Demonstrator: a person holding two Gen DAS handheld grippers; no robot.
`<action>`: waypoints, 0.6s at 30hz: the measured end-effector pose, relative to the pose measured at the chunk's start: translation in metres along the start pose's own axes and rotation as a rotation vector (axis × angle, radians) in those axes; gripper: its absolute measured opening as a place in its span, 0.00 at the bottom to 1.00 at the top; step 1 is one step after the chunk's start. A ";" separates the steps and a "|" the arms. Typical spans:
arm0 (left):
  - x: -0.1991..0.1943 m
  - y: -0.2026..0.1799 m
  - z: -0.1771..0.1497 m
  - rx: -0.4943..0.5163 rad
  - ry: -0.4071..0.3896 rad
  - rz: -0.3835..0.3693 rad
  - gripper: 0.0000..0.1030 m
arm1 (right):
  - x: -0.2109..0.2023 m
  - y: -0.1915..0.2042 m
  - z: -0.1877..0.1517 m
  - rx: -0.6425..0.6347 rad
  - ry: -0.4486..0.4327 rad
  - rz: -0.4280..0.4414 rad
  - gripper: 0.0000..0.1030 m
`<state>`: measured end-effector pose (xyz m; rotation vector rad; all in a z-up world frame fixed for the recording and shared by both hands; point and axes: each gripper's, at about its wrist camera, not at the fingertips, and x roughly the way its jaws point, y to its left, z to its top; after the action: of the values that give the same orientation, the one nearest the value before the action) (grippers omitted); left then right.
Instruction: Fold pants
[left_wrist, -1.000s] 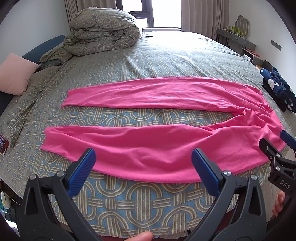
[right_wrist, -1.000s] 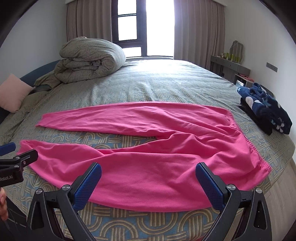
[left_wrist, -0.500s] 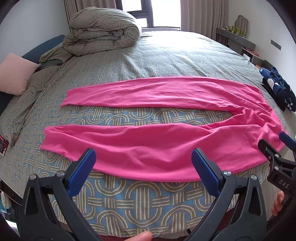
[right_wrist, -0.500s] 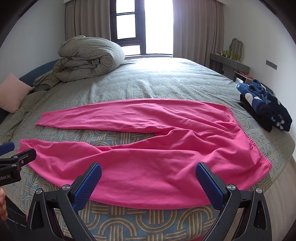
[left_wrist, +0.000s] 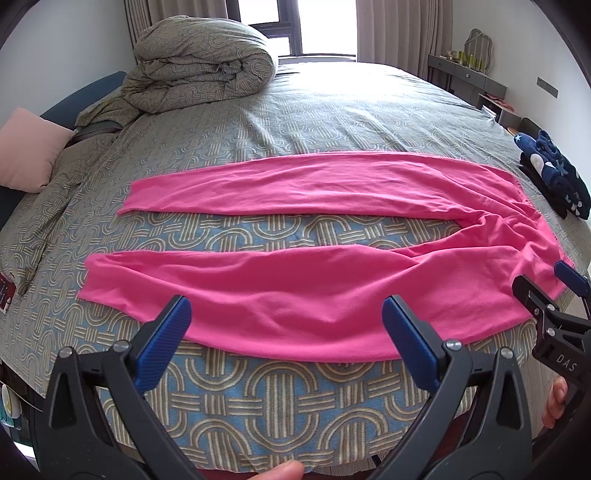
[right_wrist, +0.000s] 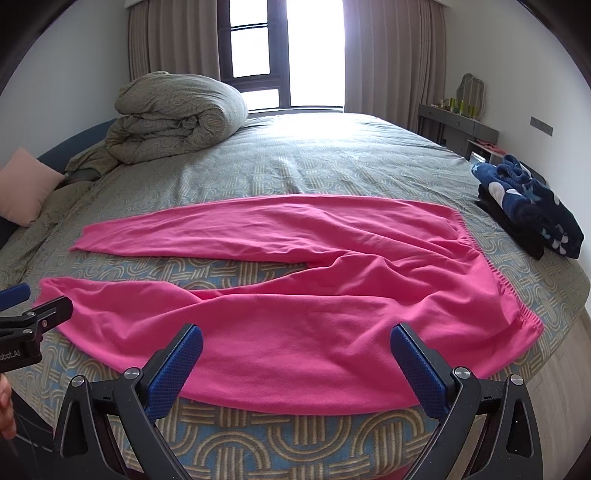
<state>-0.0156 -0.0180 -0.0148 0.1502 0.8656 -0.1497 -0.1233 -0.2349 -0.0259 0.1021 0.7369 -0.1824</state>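
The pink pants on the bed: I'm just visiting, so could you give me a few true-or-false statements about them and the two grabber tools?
1. The pink pants lie spread out with both legs apart. True.
2. The right gripper is clamped on the waistband. False: its jaws are wide open and hold nothing.
3. The left gripper is open, near the lower leg's edge. True.
4. A dark blue star-patterned garment lies on top of the pants. False: it sits apart, beyond the waistband.
5. The rolled duvet covers one pant leg. False: it sits farther back on the bed.
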 end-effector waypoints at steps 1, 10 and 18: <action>0.000 0.000 0.000 0.000 0.001 0.000 1.00 | 0.000 -0.001 0.000 0.002 0.001 0.001 1.00; 0.003 0.001 -0.001 -0.004 0.004 0.000 1.00 | 0.002 -0.001 0.000 0.002 0.004 -0.003 1.00; 0.003 0.005 -0.001 -0.025 -0.006 0.006 1.00 | 0.005 -0.001 -0.001 0.008 0.010 0.000 1.00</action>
<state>-0.0129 -0.0132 -0.0174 0.1287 0.8607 -0.1330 -0.1204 -0.2366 -0.0295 0.1107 0.7459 -0.1846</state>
